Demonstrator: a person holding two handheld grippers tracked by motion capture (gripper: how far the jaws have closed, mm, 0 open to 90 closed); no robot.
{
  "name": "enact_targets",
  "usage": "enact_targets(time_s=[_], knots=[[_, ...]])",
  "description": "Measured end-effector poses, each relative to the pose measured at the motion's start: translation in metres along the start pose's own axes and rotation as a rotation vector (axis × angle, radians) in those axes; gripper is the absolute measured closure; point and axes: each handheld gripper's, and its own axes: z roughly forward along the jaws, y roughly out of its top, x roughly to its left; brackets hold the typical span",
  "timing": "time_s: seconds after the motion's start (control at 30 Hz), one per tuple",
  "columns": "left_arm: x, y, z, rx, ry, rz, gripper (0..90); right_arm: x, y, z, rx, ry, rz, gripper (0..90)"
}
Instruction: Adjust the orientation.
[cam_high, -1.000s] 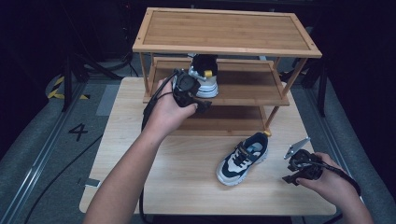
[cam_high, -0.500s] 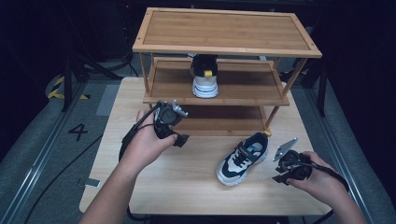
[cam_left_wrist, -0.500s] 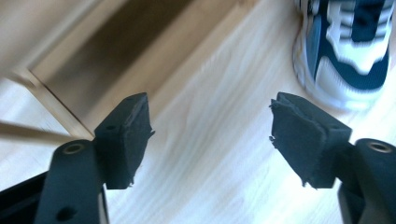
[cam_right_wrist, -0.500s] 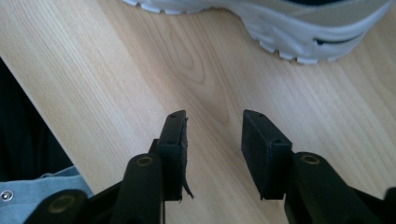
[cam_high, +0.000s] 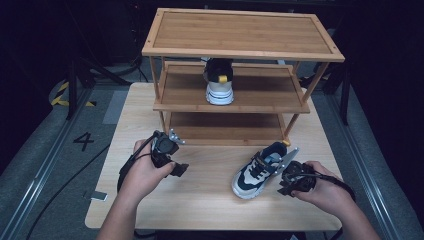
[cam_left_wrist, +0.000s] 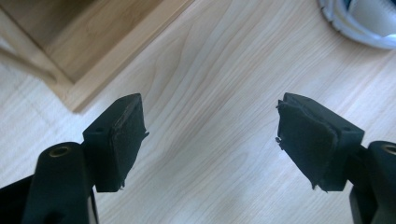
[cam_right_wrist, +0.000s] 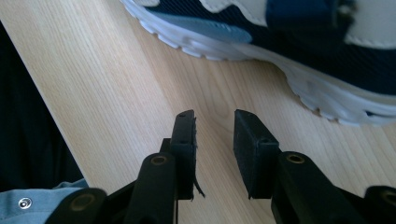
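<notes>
A dark and white sneaker (cam_high: 219, 84) stands on the middle shelf of the wooden rack (cam_high: 240, 50). A second sneaker (cam_high: 257, 169) (cam_right_wrist: 327, 46) lies on the table in front of the rack's right leg. My left gripper (cam_high: 176, 156) (cam_left_wrist: 210, 135) hovers low over the table near the rack's bottom left corner; its jaws have just been opening, stand wide and hold nothing. My right gripper (cam_high: 284, 181) (cam_right_wrist: 214, 126) sits just right of the table sneaker, pointing at its sole. Its jaws have just been closing to a narrow gap with nothing between them.
The rack's bottom shelf (cam_high: 225, 132) and top shelf are bare. The rack's base corner (cam_left_wrist: 93, 37) is close to my left gripper. The table's near edge (cam_high: 210, 225) lies under both forearms. A black cable (cam_high: 75, 172) trails over the floor at left.
My left gripper let go of the sneaker on the middle shelf and came down to the table in front of the rack. My right gripper slid left toward the table sneaker, its jaws narrowing.
</notes>
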Motion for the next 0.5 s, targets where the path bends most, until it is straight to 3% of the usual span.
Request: enact_targets(time_s=[0.1,0.27,0.4,0.5], knots=[[0.002,-0.006,0.003,0.005,-0.003,-0.004,23.4,0.002,0.003,0.002,0.0,0.002,-0.009,70.2],[0.009,-0.021,0.008,-0.013,-0.007,-0.054,23.0,0.006,0.012,0.008,-0.007,0.022,-0.029,72.1],[0.012,-0.026,0.012,0.012,0.016,-0.051,22.9,0.008,0.015,0.012,0.0,0.026,-0.036,74.3],[0.013,-0.028,0.015,0.013,0.009,-0.053,22.9,0.011,0.02,0.016,-0.016,0.026,-0.047,79.7]])
